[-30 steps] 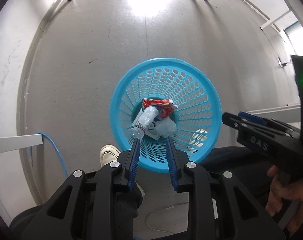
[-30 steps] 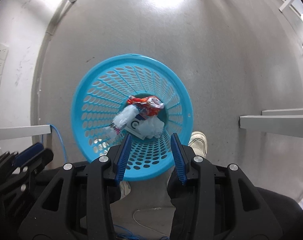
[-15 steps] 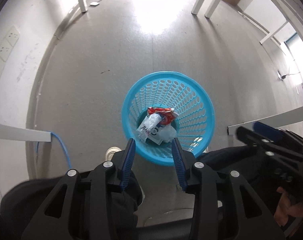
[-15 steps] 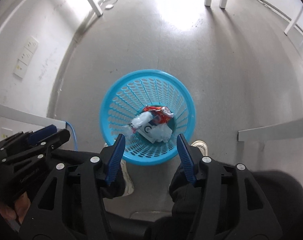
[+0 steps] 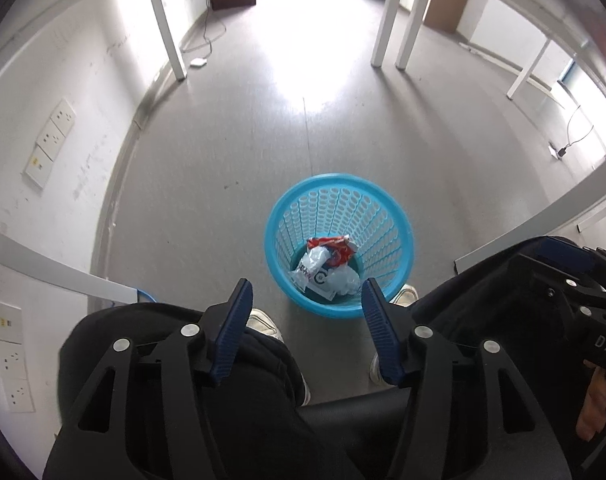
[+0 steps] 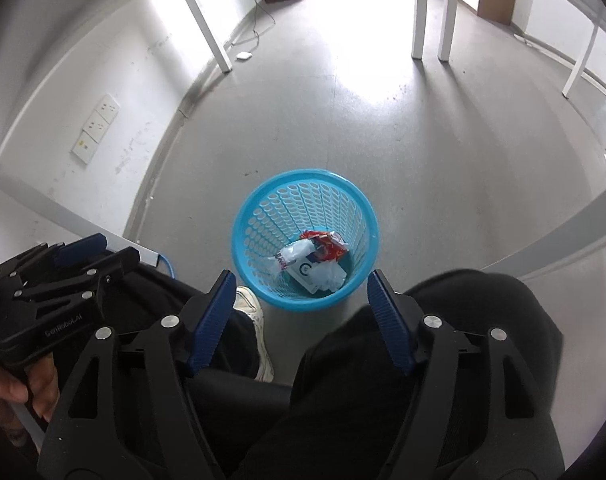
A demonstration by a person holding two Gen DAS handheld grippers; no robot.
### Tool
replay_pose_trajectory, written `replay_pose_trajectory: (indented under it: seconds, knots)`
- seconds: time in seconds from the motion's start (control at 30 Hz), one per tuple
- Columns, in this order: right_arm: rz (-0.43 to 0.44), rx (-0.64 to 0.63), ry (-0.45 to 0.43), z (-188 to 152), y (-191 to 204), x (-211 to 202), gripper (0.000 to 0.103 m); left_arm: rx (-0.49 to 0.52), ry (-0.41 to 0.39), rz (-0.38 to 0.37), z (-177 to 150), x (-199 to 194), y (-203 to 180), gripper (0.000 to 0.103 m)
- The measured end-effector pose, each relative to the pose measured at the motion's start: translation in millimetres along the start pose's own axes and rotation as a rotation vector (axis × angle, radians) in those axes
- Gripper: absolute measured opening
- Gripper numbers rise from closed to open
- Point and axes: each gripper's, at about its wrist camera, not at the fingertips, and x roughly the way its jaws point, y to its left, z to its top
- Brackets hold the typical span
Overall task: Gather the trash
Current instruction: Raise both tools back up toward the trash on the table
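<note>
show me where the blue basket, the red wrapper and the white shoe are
blue basket (image 5: 335, 178), left wrist view, far rim.
red wrapper (image 5: 329, 243), left wrist view, its top edge.
white shoe (image 6: 249, 304), right wrist view, its toe.

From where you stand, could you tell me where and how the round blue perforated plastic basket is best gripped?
I would take the round blue perforated plastic basket by its thick rolled rim, coming straight down over the near edge with one finger inside and one outside. It stands upright and open-topped, the walls taper downward, and the crumpled wrappers lie low at the bottom, clear of the rim.
</note>
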Motion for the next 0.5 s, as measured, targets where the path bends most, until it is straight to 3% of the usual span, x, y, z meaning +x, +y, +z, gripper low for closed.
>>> replay_pose_trajectory:
  seconds: [0.3,0.5]
  knots:
    - [-0.001,-0.092,-0.137,-23.9,15.4,-70.7,0.077,0.033,-0.15,-0.072,-13.6,-68.6,-4.7,0.067]
    - [0.008,-0.13,-0.249,-28.0,21.0,-116.1,0.081,0.042,-0.25,-0.063,-24.9,-107.6,0.2,0.073]
